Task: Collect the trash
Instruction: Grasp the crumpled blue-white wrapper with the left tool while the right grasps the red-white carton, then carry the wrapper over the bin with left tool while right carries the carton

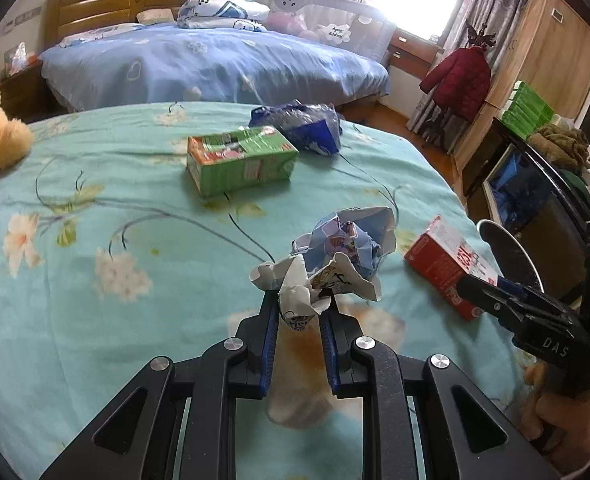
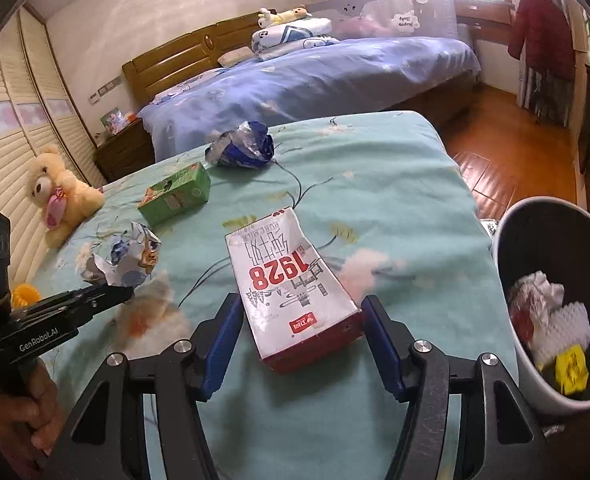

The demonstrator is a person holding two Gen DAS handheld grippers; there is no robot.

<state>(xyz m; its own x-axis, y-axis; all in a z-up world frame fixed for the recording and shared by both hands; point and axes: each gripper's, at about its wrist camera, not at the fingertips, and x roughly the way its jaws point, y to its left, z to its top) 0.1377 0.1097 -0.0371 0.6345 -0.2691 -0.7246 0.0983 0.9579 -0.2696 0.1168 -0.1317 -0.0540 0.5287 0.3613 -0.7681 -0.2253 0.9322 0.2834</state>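
Observation:
My left gripper (image 1: 301, 300) is shut on the near edge of a crumpled ball of printed paper (image 1: 343, 248) over the teal flowered bedspread (image 1: 95, 200). In the right wrist view the same paper (image 2: 127, 260) sits at the tip of the left gripper (image 2: 123, 292). My right gripper (image 2: 301, 300) is shut on the near end of a red and white milk carton (image 2: 287, 272), one blue pad on each side. The carton (image 1: 447, 264) lies near the bed's right edge. A white bin (image 2: 535, 380) with trash inside stands just right of it.
A green carton (image 2: 175, 192) and a crumpled blue foil bag (image 2: 243, 148) lie farther up the bedspread. A teddy bear (image 2: 59, 196) sits at the bed's left side. Beyond are a second bed with a blue cover (image 1: 215, 64), a wooden floor (image 2: 495, 152) and a dark cabinet (image 1: 535, 200).

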